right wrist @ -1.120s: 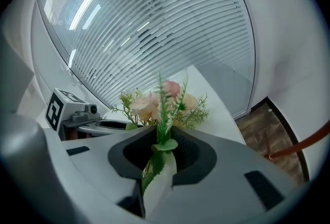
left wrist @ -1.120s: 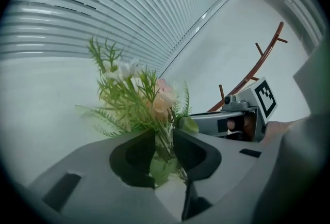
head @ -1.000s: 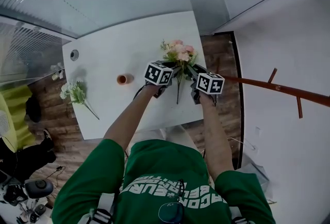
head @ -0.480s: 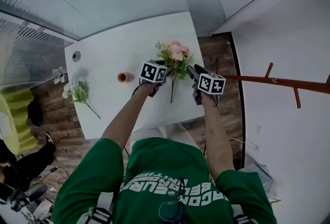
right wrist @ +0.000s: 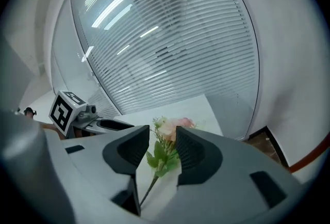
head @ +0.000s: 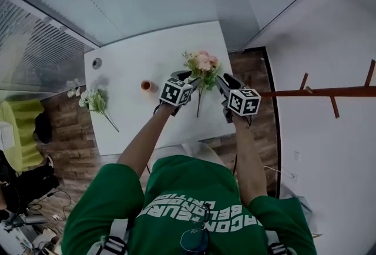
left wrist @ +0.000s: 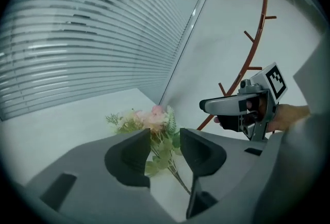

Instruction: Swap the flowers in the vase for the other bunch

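Both jaw pairs, just opened, stand empty; the white bunch [head: 94,100] lies left past the vase [head: 145,86], nearer your left gripper [head: 183,76].

The pink flowers [head: 203,62] have green leaves, and the other bunch [head: 94,99] is white. The table [head: 135,54] is white and the vase [head: 145,86] is orange. The marker cube [head: 175,91] has black and white squares.
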Motion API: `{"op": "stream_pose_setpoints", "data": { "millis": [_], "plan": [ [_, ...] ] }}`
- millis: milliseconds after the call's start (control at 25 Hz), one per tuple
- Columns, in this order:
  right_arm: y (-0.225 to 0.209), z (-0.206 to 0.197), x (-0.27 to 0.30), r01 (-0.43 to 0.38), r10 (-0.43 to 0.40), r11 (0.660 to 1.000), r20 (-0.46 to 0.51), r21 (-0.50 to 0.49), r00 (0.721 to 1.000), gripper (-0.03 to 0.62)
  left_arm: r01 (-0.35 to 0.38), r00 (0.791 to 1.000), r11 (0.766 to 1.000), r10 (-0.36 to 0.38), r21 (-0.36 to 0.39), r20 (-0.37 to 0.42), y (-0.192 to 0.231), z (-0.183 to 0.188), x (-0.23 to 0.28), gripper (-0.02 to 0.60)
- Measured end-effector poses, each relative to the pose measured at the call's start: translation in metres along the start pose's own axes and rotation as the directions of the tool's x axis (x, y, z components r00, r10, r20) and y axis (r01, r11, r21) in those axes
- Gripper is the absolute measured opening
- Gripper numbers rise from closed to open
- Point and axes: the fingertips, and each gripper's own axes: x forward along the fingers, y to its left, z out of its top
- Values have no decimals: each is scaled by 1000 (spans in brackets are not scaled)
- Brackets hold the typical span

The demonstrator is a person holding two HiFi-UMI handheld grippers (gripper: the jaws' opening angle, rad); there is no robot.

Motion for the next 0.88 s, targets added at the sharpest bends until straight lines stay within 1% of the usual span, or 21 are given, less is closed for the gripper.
{"op": "stream_pose_setpoints", "data": {
  "millis": [160, 240, 280, 360, 440, 560, 760, 880],
  "plan": [
    [31, 21, -19, -51, 54, 997, 52, -60, 997, 159, -29, 994, 998, 24, 47, 107, -17, 25, -35, 150],
    [47, 30, -28, -74, 80, 993, 74, -92, 994, 130, -58, 985, 997, 49, 51, 166, -22, 36, -55, 111],
    [56, 35, -31, -86, 96, 991, 85, -106, 992, 113, -77, 978, 996, 67, 48, 195, -22, 41, -67, 84],
    [73, 44, -38, -114, 129, 985, 107, -131, 986, 75, -118, 963, 992, 105, 39, 249, -23, 47, -90, 55],
    [90, 50, -42, -140, 160, 977, 121, -160, 980, 45, -161, 944, 986, 144, 35, 296, -21, 50, -113, 34],
    [117, 54, -45, -180, 210, 961, 131, -210, 969, 19, -231, 910, 973, 206, 27, 360, -13, 49, -149, 9],
    [168, 55, -41, -269, 311, 914, 102, -304, 945, 14, -334, 847, 942, 313, -30, 430, -1, 36, -212, 8],
    [194, 53, -39, -313, 359, 889, 84, -335, 930, 14, -384, 808, 921, 370, -65, 459, 0, 26, -245, 8]
  ]
}}
